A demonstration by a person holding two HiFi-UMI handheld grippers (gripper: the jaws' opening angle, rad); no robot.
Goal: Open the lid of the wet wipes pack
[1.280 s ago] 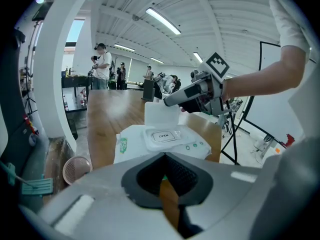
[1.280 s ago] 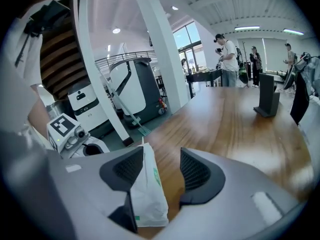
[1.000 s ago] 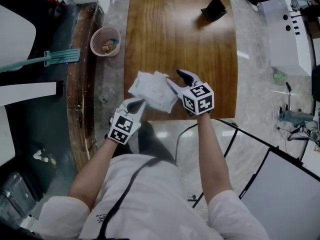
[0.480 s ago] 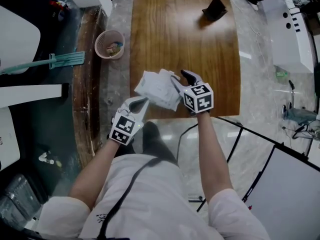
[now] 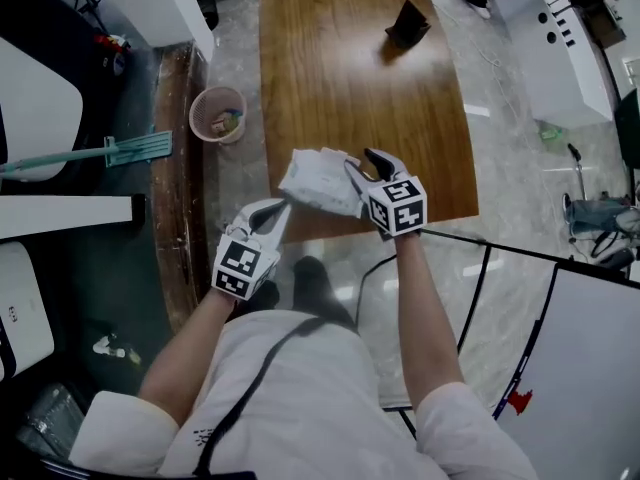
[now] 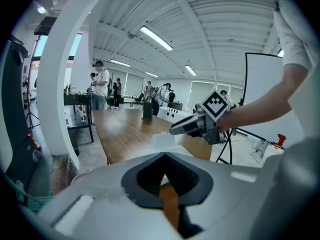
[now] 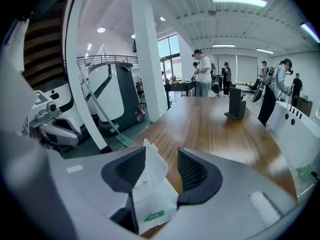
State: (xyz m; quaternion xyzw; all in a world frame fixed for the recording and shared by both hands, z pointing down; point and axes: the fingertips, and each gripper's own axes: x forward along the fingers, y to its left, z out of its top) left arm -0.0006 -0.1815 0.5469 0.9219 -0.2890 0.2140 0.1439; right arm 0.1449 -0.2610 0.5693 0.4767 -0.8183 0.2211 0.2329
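Right gripper (image 5: 362, 164) just closed its jaws tighter on the crinkly white plastic wet wipes pack (image 5: 318, 180), which is lifted higher now. Left gripper (image 5: 284, 207) has its jaws pressed together, seemingly pinching the pack's corner. Decent brace for popping the lid (image 7: 154, 166).

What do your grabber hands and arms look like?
The left gripper and right gripper are light grey with dark ribbed pads and a white cube of black square markers each. White short sleeves; a black cable crosses the shirt.
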